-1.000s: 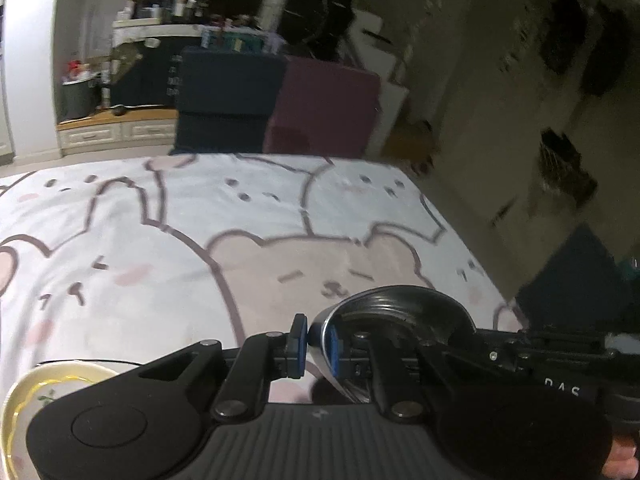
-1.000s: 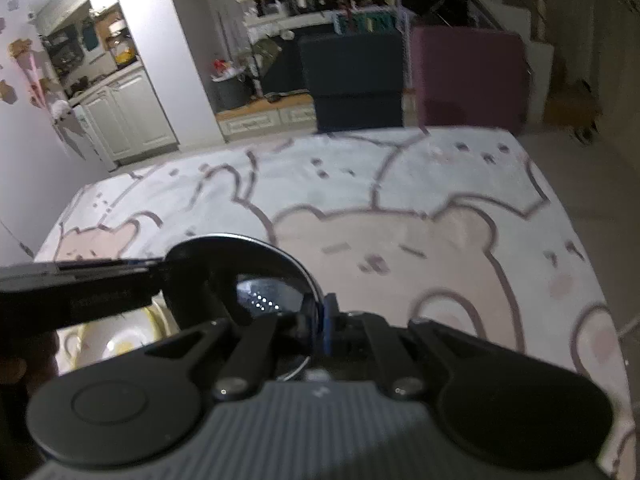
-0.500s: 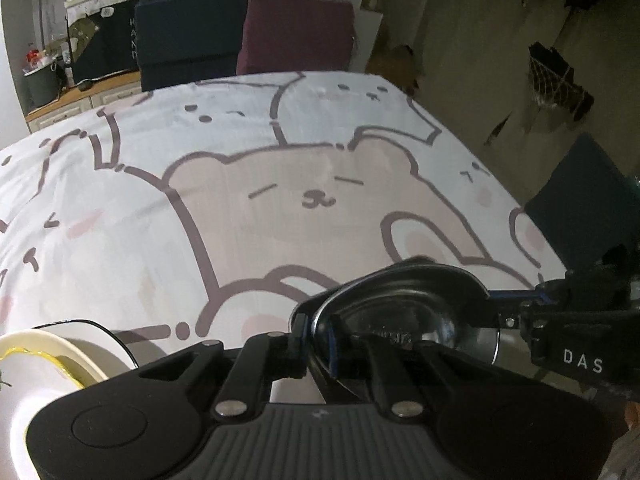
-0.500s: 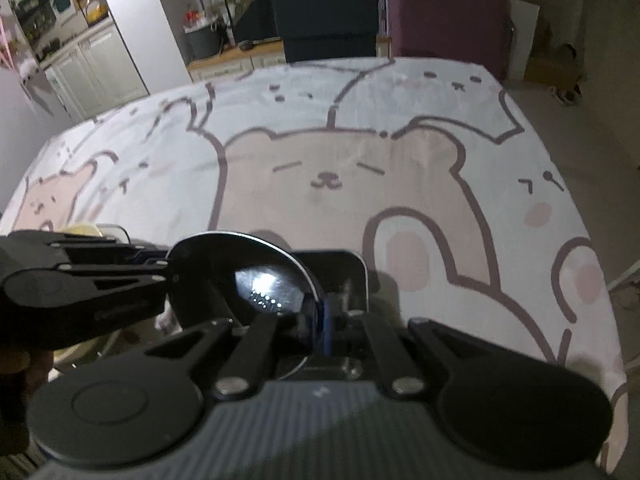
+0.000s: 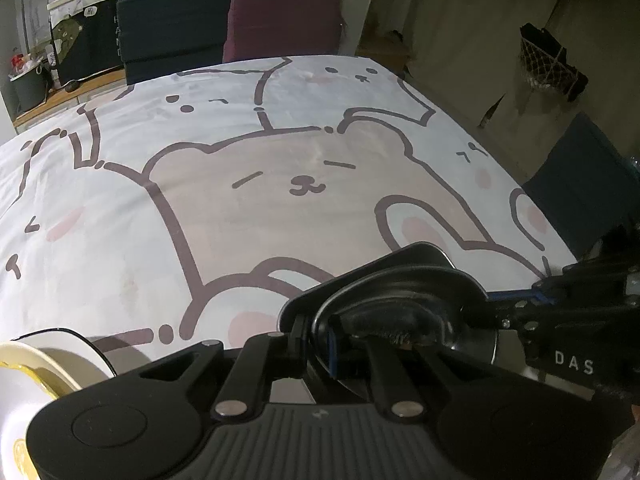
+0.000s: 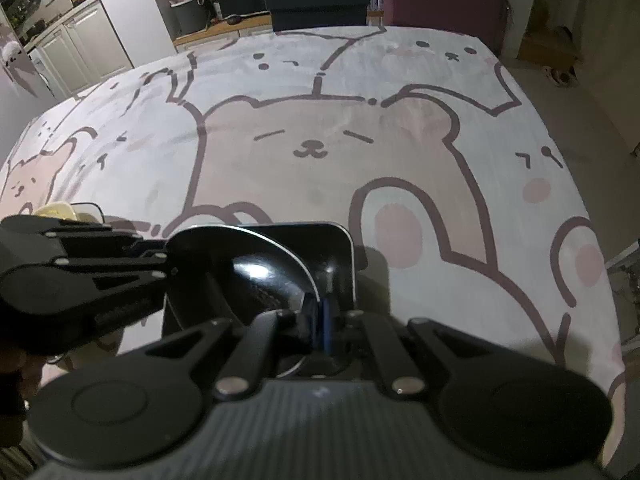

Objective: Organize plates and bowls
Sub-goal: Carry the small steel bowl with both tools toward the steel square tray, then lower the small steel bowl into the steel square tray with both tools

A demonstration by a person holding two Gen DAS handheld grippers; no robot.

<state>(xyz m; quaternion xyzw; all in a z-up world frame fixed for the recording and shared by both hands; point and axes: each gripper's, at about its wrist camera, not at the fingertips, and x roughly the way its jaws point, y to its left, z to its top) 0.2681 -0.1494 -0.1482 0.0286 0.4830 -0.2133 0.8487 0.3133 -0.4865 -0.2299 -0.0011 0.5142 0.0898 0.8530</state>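
Observation:
Both grippers hold one shiny dark bowl [image 5: 404, 312] by opposite sides of its rim. My left gripper [image 5: 316, 340] is shut on its left rim. My right gripper [image 6: 320, 320] is shut on its right rim; the bowl [image 6: 248, 264] shows there too. Under the bowl sits a black square plate [image 6: 340, 248], also seen in the left wrist view [image 5: 420, 252]. The bowl sits in or just above the plate; contact cannot be told. A cream bowl with a yellow rim [image 5: 28, 368] stands at the left, partly hidden behind my left gripper.
The table carries a white cloth with bear drawings [image 6: 312, 128]. A dark blue chair back [image 5: 172, 28] and a maroon one [image 5: 284, 20] stand at the far edge. Another dark chair [image 5: 580, 184] is at the right side. Kitchen cabinets [image 6: 80, 40] are beyond.
Both grippers have tipped down and lowered with the bowl still held between them. The black square plate has come into view under the bowl.

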